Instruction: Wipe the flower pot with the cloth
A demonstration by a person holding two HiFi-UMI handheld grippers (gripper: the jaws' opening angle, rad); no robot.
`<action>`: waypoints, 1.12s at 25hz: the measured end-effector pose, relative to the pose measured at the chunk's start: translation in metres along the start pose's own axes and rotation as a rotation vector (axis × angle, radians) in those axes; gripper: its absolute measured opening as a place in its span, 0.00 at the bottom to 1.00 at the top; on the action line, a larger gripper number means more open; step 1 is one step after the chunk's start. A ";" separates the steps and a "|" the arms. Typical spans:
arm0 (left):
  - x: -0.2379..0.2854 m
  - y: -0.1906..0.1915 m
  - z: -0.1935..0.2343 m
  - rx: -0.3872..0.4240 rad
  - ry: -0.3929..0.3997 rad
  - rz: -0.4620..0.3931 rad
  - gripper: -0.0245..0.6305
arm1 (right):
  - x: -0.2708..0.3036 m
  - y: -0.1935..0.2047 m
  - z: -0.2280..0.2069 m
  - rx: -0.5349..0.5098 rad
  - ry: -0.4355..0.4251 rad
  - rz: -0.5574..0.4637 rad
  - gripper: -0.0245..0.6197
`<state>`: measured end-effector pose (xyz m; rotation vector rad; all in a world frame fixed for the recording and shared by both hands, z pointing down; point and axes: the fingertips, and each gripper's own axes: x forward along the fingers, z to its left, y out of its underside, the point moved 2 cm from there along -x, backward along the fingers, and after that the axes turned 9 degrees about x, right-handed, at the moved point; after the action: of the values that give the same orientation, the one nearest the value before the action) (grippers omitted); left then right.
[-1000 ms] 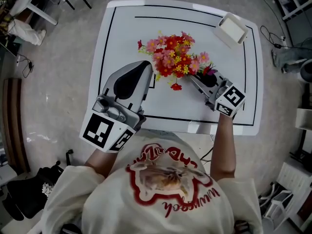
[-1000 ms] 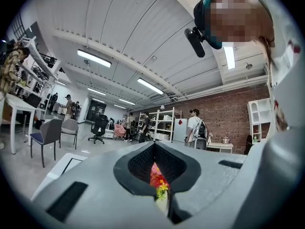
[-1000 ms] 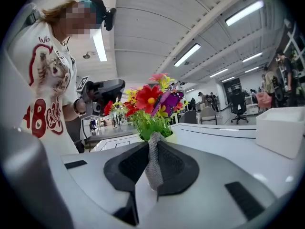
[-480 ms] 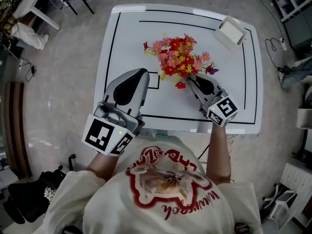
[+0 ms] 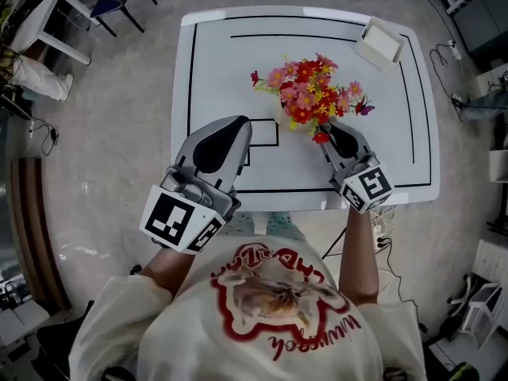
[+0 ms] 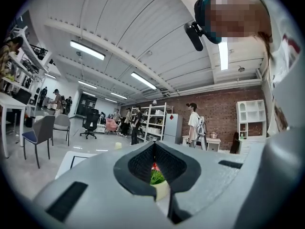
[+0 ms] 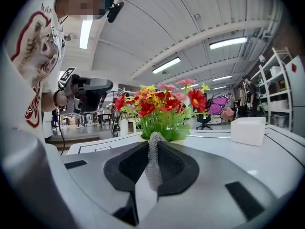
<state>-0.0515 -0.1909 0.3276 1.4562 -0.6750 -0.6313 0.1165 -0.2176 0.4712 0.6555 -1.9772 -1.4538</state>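
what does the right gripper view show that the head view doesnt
Only the right gripper view: a grey mesh cloth pinched in the right gripper's shut tongs, and the ceiling lights. Only the head view: the whole table with its black lines, the floor, and the right gripper's marker cube. Both: the flowers, the white box and the left gripper.

Bright, even indoor light; strong wide-angle bending.

Ceiling strip lights (image 6: pixel 87 50) burn out to white in both gripper views, where the corners fall to black and straight lines bow. In the head view the white tabletop (image 5: pixel 214 70) is close to glare, with only faint shadows, and the glossy floor (image 5: pixel 103 157) carries pale reflections. Surfaces nearest the lenses look slightly soft.
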 end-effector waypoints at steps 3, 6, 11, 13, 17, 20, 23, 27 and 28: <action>-0.003 0.001 0.010 0.002 0.023 0.005 0.04 | 0.006 0.000 0.005 0.006 0.039 -0.014 0.12; -0.004 -0.001 0.016 -0.002 0.047 -0.007 0.04 | 0.007 0.000 0.010 0.019 0.089 -0.035 0.12; -0.007 0.004 0.020 -0.013 0.083 -0.003 0.04 | 0.013 0.003 0.025 0.019 0.114 -0.043 0.12; -0.009 0.004 0.022 -0.013 0.090 -0.004 0.04 | 0.018 0.004 0.031 0.017 0.117 -0.043 0.12; -0.014 0.008 0.025 -0.019 0.099 0.000 0.04 | 0.024 0.006 0.042 0.026 0.127 -0.050 0.12; -0.017 0.009 0.028 -0.017 0.105 0.005 0.04 | 0.032 0.005 0.049 0.016 0.131 -0.054 0.12; -0.019 0.009 0.033 -0.016 0.107 0.007 0.04 | 0.040 0.005 0.053 0.024 0.143 -0.061 0.12; -0.022 0.011 0.038 -0.015 0.110 0.016 0.04 | 0.048 0.005 0.059 0.044 0.146 -0.066 0.12; -0.023 0.012 0.040 -0.013 0.111 0.020 0.04 | 0.050 0.005 0.061 0.048 0.146 -0.066 0.12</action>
<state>-0.0967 -0.1999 0.3394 1.4595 -0.5978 -0.5343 0.0378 -0.2100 0.4703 0.8311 -1.8985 -1.3590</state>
